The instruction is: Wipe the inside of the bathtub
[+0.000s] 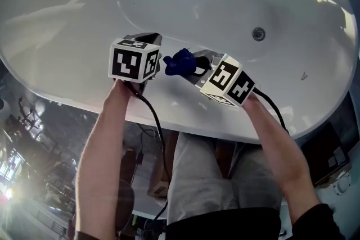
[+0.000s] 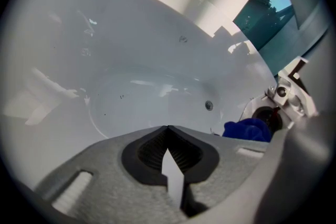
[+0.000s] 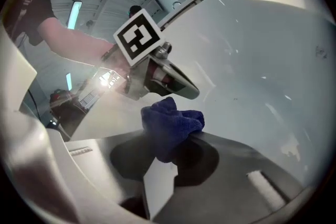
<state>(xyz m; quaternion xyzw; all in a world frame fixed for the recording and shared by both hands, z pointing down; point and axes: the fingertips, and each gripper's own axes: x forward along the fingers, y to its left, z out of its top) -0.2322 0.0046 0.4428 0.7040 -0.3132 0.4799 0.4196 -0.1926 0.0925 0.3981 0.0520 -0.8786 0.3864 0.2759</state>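
Your right tool point(image 3: 170, 157) pinches the blue cloth point(image 3: 172, 122) just over the near rim of the bathtub point(image 1: 225, 3). Your left tool point(image 2: 168, 140) is pressed together, empty. The cloth looks soft, light and floppy, so grip a thick, bunched fold.

Bright sun patches on bathtub point(image 1: 67, 25); fisheye vignetting.

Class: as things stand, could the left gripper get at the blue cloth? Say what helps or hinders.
Probably yes. The blue cloth, clamped in the right gripper, sticks out close beside the left gripper with nothing between them. The left jaws are shut and must open first.
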